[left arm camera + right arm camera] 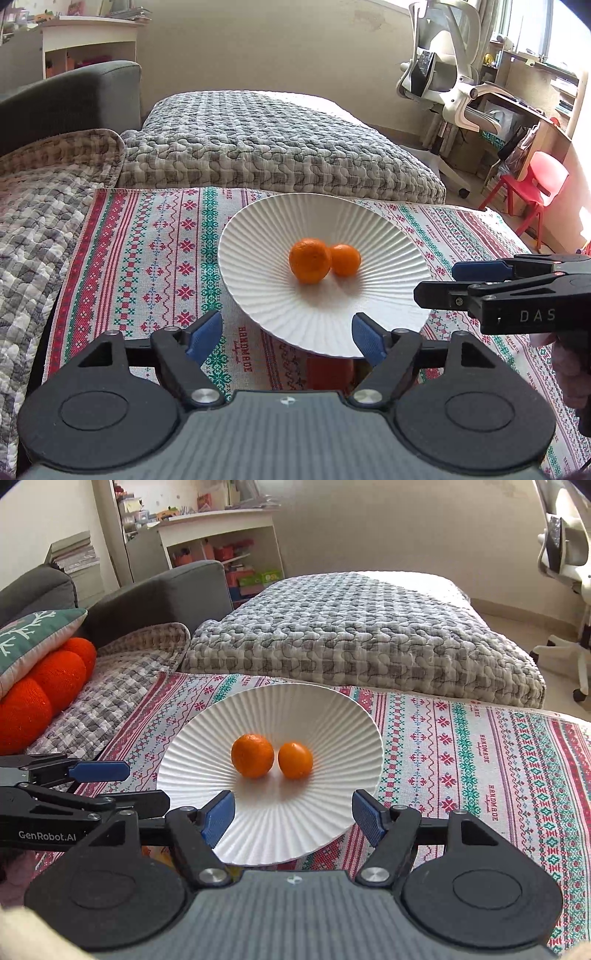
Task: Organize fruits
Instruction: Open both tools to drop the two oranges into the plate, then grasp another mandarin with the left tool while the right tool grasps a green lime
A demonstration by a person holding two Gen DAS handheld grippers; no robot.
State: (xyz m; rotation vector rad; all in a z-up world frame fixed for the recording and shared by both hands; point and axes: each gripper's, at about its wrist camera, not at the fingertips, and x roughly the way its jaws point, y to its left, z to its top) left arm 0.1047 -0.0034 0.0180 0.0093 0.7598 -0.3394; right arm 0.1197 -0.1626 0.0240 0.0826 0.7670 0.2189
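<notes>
Oranges point(309, 260) — round, bright, glossy

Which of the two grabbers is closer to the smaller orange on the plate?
Right, by a little. The right gripper faces the smaller orange almost squarely; the left gripper sits leftward, with the bigger orange partly in front. Both are open and empty.

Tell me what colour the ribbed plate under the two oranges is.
White; the plate shows best in the right wrist view.

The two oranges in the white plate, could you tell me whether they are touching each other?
Cannot tell. In the right wrist view the larger orange and smaller orange sit side by side with no plain gap; the left wrist view overlaps them.
</notes>
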